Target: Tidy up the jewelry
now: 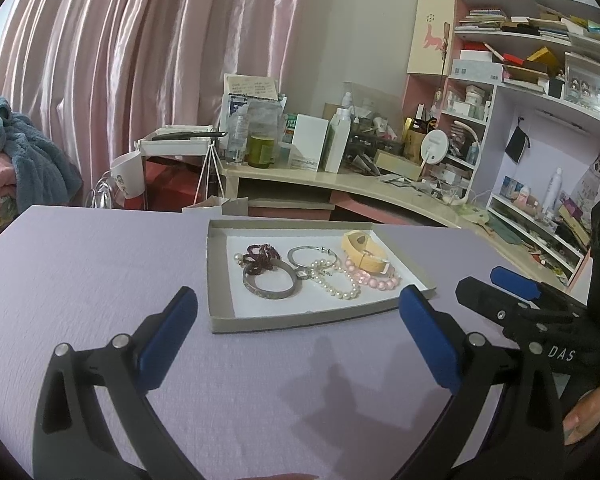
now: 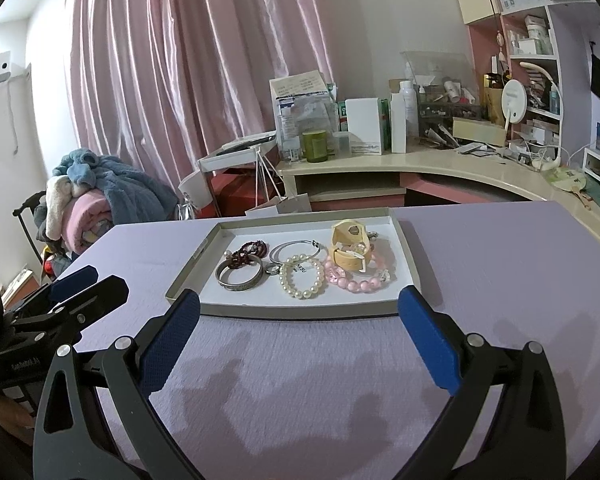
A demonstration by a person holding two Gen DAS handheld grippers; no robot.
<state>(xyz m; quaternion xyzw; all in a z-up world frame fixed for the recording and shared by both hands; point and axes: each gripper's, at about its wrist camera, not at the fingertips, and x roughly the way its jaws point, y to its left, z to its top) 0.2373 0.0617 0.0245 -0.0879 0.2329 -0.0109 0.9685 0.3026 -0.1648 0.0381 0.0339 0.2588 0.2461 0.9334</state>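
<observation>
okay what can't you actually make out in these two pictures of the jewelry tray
- Dark red bead bracelet: its near part lies under the metal bangle in both views.
- Yellow watch: its face is too small to read in either view.
- Pink bead bracelet: its far part is behind the watch in the right wrist view.

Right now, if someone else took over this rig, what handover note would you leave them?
Left gripper: jaws open, empty, hovering short of the tray.
Right gripper: jaws open, empty, at the tray's near edge.
All in the tray: dark red bead bracelet, wide metal bangle, thin silver bangle, white pearl bracelet, pink bead bracelet, yellow strap.
Done: nothing visibly.
Left: sort every piece.
</observation>
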